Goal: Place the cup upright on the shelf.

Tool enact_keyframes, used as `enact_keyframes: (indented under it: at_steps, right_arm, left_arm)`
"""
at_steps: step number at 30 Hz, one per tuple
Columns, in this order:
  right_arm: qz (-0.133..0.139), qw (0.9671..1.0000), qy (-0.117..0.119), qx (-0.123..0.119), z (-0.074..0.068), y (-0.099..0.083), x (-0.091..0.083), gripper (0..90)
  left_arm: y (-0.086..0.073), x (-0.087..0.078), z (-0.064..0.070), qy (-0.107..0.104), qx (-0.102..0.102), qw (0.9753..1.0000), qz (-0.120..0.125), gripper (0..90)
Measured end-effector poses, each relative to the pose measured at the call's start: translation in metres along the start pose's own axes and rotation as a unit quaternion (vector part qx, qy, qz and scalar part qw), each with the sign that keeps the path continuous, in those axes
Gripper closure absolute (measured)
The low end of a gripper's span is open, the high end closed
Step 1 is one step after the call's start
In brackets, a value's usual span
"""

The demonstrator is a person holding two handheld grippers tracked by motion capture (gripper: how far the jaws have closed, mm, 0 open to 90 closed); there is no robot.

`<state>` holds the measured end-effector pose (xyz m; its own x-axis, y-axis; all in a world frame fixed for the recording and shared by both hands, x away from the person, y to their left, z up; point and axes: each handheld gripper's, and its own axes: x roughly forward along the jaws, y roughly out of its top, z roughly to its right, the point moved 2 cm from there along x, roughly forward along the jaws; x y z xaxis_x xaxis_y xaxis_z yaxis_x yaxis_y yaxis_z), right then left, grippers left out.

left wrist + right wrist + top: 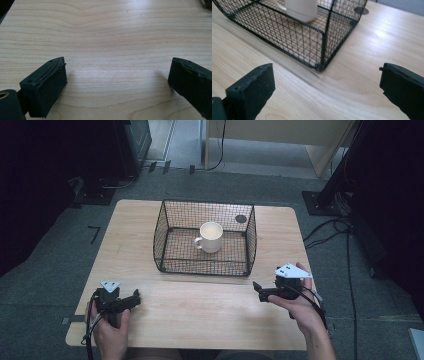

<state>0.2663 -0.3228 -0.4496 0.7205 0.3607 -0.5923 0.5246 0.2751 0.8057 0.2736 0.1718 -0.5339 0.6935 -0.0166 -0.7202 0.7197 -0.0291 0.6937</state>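
A white mug stands upright inside a black wire basket at the middle of the wooden table. In the right gripper view the mug shows through the basket's mesh, a short way ahead of the jaws. My left gripper rests in a hand near the table's front left, open, over bare wood. My right gripper is held at the front right, open, pointing left toward the basket's near right corner. Nothing lies between either pair of jaws.
A dark round mark sits on the table behind the basket. Black stands and cables lie on the grey floor at the right, dark equipment at the back left.
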Motion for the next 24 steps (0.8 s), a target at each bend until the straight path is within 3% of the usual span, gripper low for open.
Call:
enact_keyframes:
  at_steps: [12,19,24]
  right_arm:
    - [-0.016,0.9992,-0.02,0.03,0.023,-0.049,-0.008,0.0]
    - [-0.032,0.997,-0.046,0.055,0.042,-0.083,-0.016,0.0]
    - [-0.038,0.9955,-0.05,0.07,0.05,-0.101,-0.019,0.0]
  left_arm:
    - [0.0,0.0,0.0,0.0,0.001,1.0,-0.001,2.2]
    - [0.0,0.0,0.0,0.0,0.002,1.0,-0.001,2.2]
    - [0.0,0.0,0.0,0.0,0.002,1.0,-0.001,2.2]
